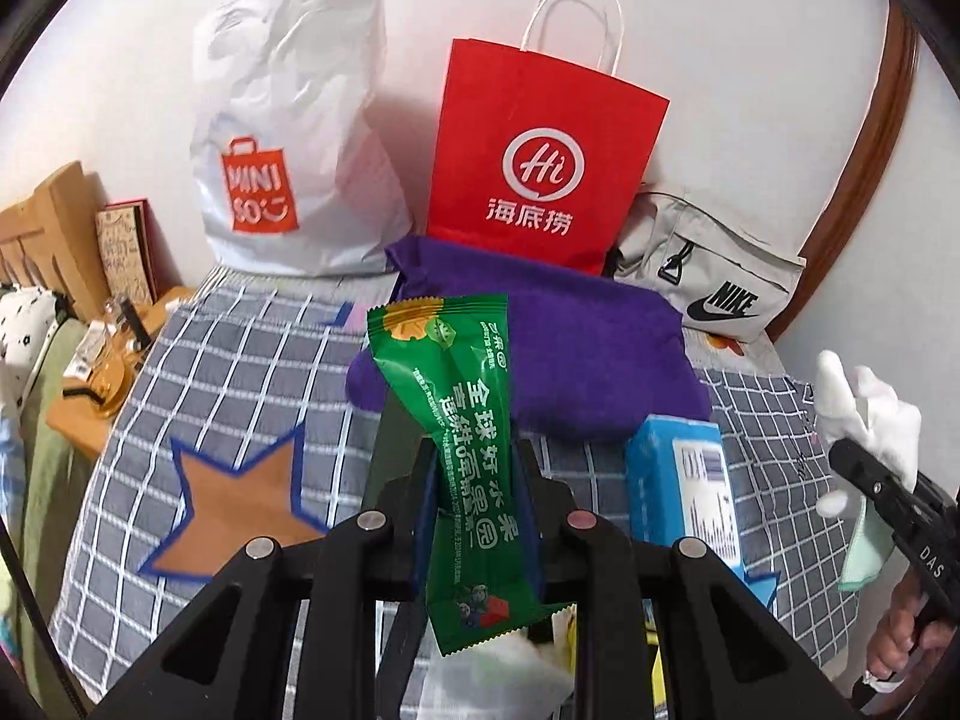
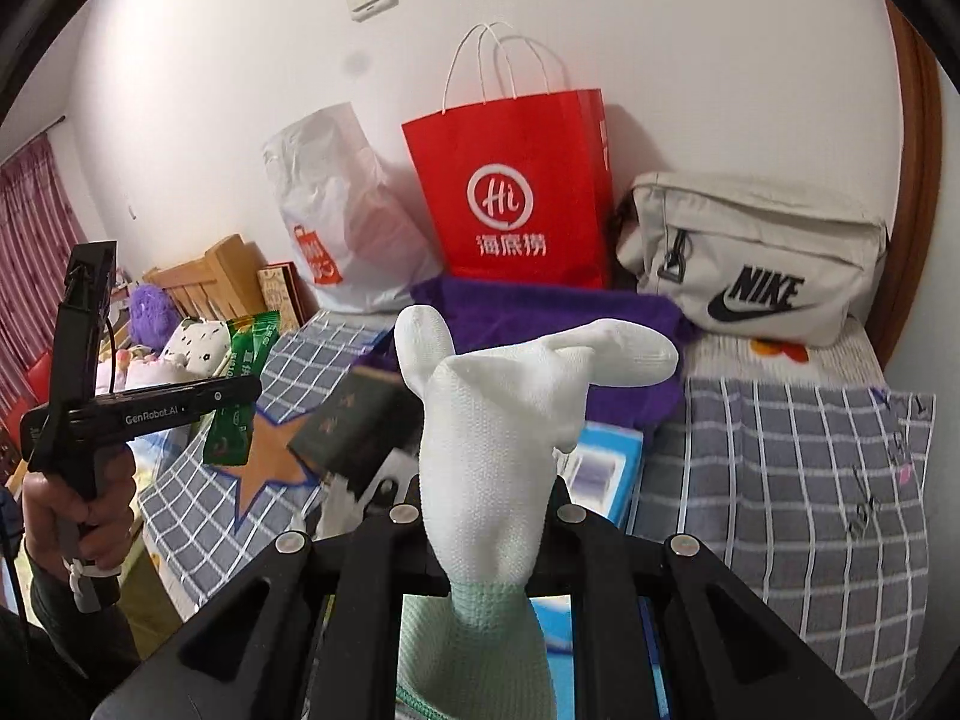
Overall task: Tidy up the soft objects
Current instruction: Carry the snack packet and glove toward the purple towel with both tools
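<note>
Gripping a glossy green foil snack packet (image 1: 474, 468) between its nearly closed fingers, our left gripper (image 1: 477, 474) holds it upright, raised off the grey checked bedspread (image 1: 240, 372). Our right gripper (image 2: 486, 516) pinches a white knitted sock (image 2: 510, 420) with a mint cuff just as narrowly. Beyond both fingertips lies a purple felt pouch (image 1: 570, 348), below a red paper bag (image 1: 540, 162).

You hold a glossy plastic wrapper (image 1: 474, 462) and a matt knitted glove (image 2: 498, 420); behind, a smooth paper bag (image 1: 540, 150), fuzzy purple cloth (image 1: 576, 336).
</note>
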Motion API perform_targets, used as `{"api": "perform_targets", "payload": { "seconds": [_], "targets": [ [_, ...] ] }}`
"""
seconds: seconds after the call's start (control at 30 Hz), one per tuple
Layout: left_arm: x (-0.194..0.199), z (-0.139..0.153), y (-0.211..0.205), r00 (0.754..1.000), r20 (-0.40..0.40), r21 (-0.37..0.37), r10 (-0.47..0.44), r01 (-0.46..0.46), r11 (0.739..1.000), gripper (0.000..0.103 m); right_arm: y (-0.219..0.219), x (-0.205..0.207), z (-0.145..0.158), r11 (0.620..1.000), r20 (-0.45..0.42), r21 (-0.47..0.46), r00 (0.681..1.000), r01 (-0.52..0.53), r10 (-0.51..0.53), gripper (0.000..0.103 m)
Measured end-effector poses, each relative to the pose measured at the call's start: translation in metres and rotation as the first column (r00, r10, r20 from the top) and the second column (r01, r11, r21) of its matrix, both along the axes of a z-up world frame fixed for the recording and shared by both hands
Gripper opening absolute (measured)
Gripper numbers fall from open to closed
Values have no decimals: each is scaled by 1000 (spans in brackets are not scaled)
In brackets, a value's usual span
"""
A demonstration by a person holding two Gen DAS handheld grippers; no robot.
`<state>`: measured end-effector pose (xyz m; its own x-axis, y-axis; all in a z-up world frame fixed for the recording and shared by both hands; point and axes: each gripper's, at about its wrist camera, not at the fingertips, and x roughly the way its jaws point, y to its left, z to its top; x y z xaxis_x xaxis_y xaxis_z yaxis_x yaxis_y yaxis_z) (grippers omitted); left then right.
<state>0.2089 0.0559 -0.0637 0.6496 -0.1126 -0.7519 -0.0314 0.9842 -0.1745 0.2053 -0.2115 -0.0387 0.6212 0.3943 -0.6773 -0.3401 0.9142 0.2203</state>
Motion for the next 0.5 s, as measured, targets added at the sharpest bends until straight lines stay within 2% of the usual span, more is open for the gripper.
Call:
{"api": "perform_targets", "payload": {
  "seconds": [0.3, 0.5],
  "targets": [
    [48, 2, -6, 1000, -15, -4, -25, 25, 1000, 22, 11, 55, 4, 1000, 13, -27, 1000, 0, 0, 13],
    [84, -8, -8, 999, -40, -1, -35, 35, 999, 22, 19, 93, -4, 999, -3, -37, 1000, -1, 1, 13]
  ]
}}
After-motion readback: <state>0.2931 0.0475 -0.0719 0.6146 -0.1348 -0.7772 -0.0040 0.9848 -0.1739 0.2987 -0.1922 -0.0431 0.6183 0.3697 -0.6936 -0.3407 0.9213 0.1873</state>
